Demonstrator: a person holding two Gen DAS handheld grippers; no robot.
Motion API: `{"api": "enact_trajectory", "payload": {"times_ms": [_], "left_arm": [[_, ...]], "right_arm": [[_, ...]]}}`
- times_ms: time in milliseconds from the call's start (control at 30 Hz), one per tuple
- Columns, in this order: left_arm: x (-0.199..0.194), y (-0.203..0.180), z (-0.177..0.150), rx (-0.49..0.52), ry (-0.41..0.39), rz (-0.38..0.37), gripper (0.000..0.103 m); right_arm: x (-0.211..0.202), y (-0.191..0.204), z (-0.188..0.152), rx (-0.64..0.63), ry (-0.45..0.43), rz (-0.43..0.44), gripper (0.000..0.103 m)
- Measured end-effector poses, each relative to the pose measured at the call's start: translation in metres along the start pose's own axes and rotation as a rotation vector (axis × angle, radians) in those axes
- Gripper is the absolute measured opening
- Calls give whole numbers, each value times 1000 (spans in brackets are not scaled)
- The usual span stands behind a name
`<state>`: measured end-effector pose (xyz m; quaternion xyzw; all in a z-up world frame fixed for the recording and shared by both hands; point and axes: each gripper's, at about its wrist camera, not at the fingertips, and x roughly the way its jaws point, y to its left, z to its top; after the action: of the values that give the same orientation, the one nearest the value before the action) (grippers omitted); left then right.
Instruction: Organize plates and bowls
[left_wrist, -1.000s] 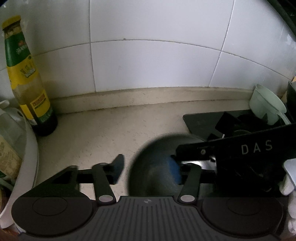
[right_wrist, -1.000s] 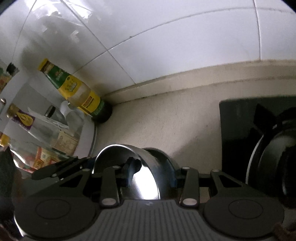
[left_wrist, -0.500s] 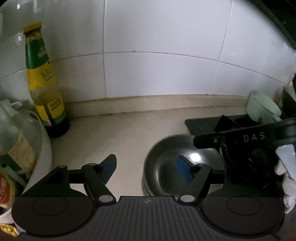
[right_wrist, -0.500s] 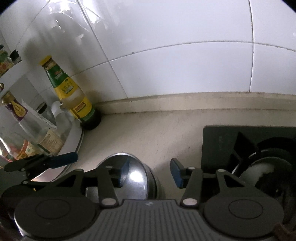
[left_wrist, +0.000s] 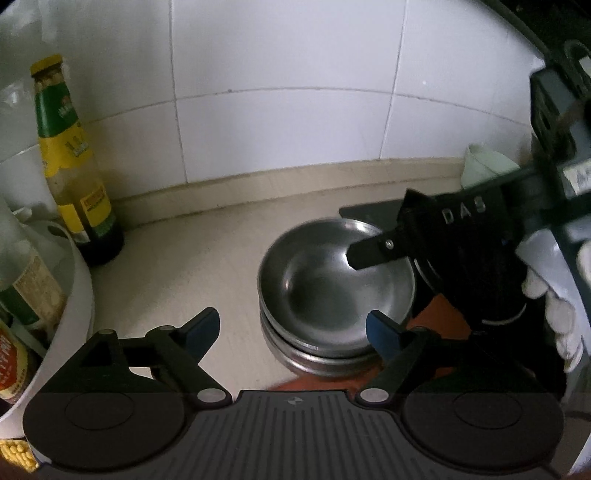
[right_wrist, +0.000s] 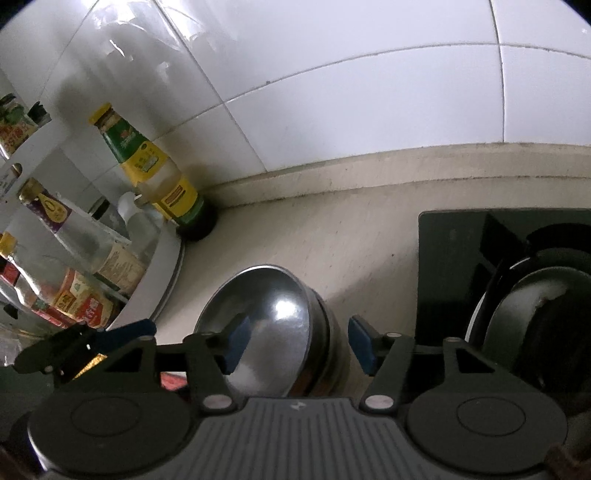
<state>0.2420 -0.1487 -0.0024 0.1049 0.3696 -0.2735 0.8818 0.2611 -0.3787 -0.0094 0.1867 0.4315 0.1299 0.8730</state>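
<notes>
The beige counter is carrying a nested stack of steel bowls just beside the black stove. The left gripper and right gripper are both hovering over the stack with fingers spread, gripping nothing. The stacking step appears finished; next likely calls for fetching another dish.
</notes>
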Motion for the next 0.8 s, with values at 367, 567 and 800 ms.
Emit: {"api": "enact_trajectory", "payload": {"times_ms": [367, 567, 800], "left_arm": [[2, 2, -5, 8, 6, -53, 94], [-3, -1, -15, 54, 18, -76, 96], [16, -9, -24, 121, 65, -79, 98]], "right_arm": [[13, -6, 0, 38, 36, 18, 59], [13, -8, -1, 53, 42, 33, 62], [22, -7, -6, 53, 69, 43, 64]]}}
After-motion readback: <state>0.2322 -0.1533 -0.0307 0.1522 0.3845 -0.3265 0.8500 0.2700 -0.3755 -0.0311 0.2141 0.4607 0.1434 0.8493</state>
